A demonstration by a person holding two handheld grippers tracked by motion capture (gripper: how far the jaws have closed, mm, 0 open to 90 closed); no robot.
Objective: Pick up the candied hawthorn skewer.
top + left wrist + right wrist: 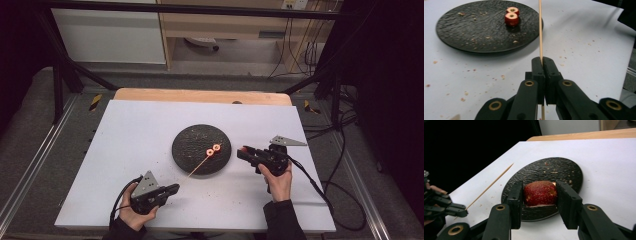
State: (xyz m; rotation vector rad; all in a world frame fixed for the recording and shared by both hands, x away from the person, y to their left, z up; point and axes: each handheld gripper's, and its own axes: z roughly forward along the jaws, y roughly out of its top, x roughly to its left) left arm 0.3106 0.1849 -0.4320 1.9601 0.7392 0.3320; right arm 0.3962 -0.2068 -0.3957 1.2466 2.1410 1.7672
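A black round plate [192,145] lies mid-table with two red hollow fruit pieces [214,150] on its right part. My left gripper [172,188] is near the front edge, shut on a thin wooden skewer [197,167] that slants up toward those pieces. In the left gripper view the jaws [542,60] pinch the skewer [540,30], with the plate [474,32] and fruit pieces [511,19] beyond. My right gripper [243,151] hovers at the plate's right edge, shut on a red fruit chunk [540,192]. The skewer [491,185] and plate [564,170] lie behind it.
A white sheet [140,130] covers the table, speckled with crumbs [464,93]. A wooden edge [200,95] runs along the far side. Cables [320,187] trail off to the right. A black frame stands around the table.
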